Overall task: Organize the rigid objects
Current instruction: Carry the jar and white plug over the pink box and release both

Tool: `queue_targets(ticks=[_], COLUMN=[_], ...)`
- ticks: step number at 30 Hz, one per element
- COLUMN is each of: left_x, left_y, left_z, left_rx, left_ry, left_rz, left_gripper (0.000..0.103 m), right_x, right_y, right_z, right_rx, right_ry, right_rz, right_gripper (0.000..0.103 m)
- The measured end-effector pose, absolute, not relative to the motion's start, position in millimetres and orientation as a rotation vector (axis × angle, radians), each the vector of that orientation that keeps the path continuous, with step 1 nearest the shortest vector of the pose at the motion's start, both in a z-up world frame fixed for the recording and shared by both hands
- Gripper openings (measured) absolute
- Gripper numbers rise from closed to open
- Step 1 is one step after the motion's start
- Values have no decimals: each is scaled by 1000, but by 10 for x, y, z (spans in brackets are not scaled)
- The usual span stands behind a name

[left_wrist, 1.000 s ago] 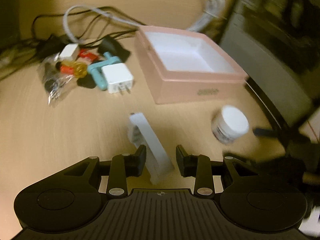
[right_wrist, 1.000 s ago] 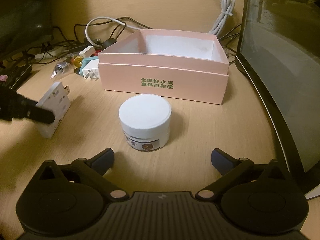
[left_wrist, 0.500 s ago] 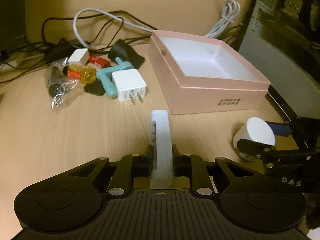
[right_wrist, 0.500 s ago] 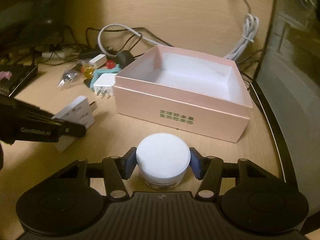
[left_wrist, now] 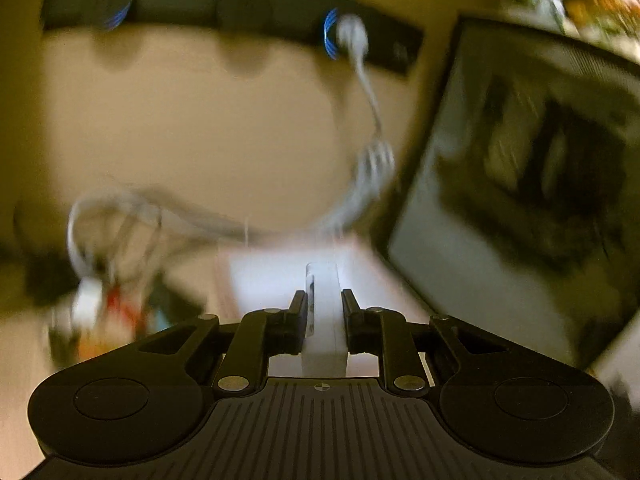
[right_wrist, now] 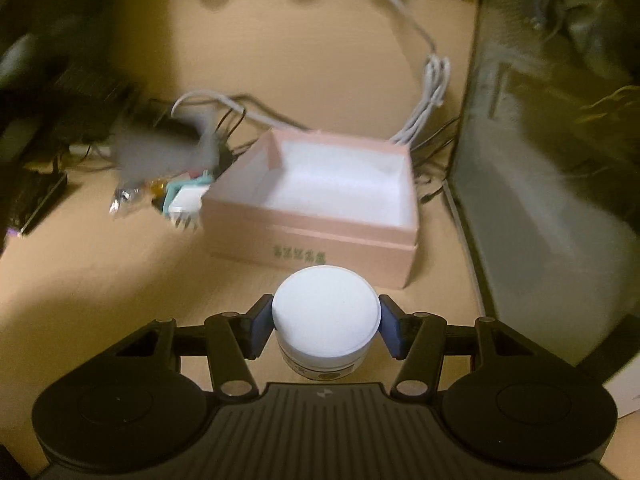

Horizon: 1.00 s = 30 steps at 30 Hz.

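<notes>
**Ana:** Right wrist view gives the cleaner read. The right tool (right_wrist: 326,326) is clamped on the white jar (right_wrist: 325,316), one blue pad on each side of the lid, and the jar looks lifted clear of the tabletop (right_wrist: 100,280). The pink box (right_wrist: 316,204) sits just ahead of the tool, open and, as far as I can see, with nothing inside.

**Ben:** And the left one?

**Ana:** Left wrist view is badly smeared, but the near part is sharp enough: the left tool (left_wrist: 324,312) is pinched shut on the white plug adapter (left_wrist: 324,320), held on edge between the fingers. Pale box interior shows blurred just beyond its tip.

**Ben:** So both pickups are done. I'd call this the carry stage, each tool bringing its piece toward the box.

**Ana:** Agreed. My guess is that the next move needs the jar taken forward over the near wall, high enough to clear the rim, then lowered inside before the pads let go. The adapter needs the same, on its own side so the two tools don't crowd each other.

**Ben:** Anything only one view shows?

**Ana:** Only the right view shows the box whole, and the small clutter (right_wrist: 176,196) left of it, including a white charger with prongs. Only the left view shows the adapter itself; in the right view that side is a grey blur.
</notes>
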State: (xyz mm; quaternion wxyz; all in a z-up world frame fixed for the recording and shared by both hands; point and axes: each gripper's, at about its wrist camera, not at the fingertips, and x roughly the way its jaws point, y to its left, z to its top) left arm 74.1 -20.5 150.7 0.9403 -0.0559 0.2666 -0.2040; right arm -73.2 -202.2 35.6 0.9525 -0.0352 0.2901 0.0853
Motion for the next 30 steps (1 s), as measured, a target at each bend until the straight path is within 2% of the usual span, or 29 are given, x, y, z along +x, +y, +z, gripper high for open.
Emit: queue_targets(ticks=[2,5,8,15,21,30], left_x=[1042,1458,1457,652,17,-471], left_y=[-306,-433,-360,153,605,1066], left_z=[1546,1330,1176,1013,651,430], left_rx=[-130,-137,-191,-254,-316,-305], left_ry=[528,620,626,584,717,828], left_rz=[-396,-333,-319,-342,-241,-65], left_gripper=[21,23,23,23,23,23], right_x=[-760,-759,-737,-506,77,1279], right_y=[-2037,-2032,-2057,-2129,-1900,-1702], right_z=[391,394,354,406,660,199], right_rx=[-74,-91,-95,-105,-186,-115], right_ry=[570,559,585,584,498,713], right_rz=[159,129,109,118,180,125], right_gripper=[55,55,55,55,55,55])
